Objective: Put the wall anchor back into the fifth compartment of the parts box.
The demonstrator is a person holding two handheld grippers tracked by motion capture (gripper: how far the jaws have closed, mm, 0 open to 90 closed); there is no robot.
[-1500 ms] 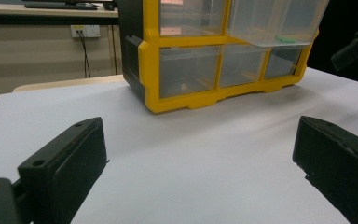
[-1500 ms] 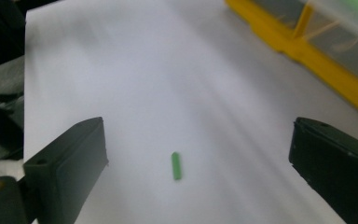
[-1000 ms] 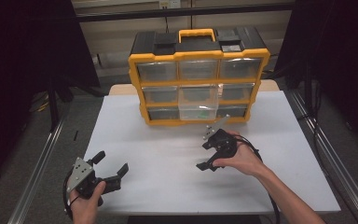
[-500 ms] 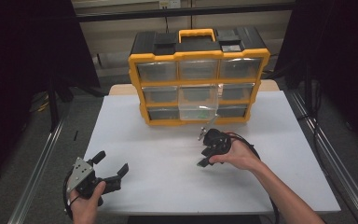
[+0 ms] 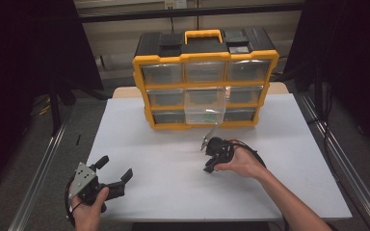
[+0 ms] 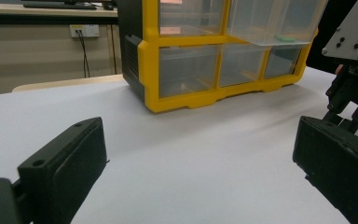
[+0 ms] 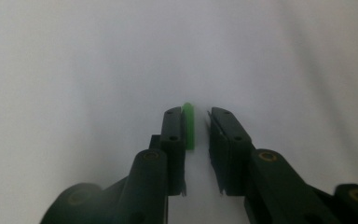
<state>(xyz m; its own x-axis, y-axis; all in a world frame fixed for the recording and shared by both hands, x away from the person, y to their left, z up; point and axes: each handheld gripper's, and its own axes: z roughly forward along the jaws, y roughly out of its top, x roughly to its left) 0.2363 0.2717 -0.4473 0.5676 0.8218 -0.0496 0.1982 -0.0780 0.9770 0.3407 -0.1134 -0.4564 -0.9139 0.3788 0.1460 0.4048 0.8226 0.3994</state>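
Note:
My right gripper (image 5: 211,163) points down at the white table (image 5: 164,139) in front of the yellow organizer (image 5: 204,57). In the right gripper view its jaws (image 7: 196,112) stand close together over the table, and they have just been closing. A small green piece (image 7: 188,126) lies between them against the left pad, and a narrow gap shows between it and the right pad. My left gripper (image 5: 115,167) rests at the near left of the table, held open with nothing between its fingers (image 6: 65,163). The left gripper view also shows the right gripper (image 6: 354,88) at the right edge.
A clear middle drawer (image 5: 204,103) of the organizer stands pulled out, with something small and green (image 6: 286,37) in it. The other drawers are pushed in. Metal rails (image 5: 43,163) run along both sides of the table, and the surroundings are dark.
The right hand has come nearer and lower toward the table, and its jaws have narrowed. The left hand and its gripper stay where they were.

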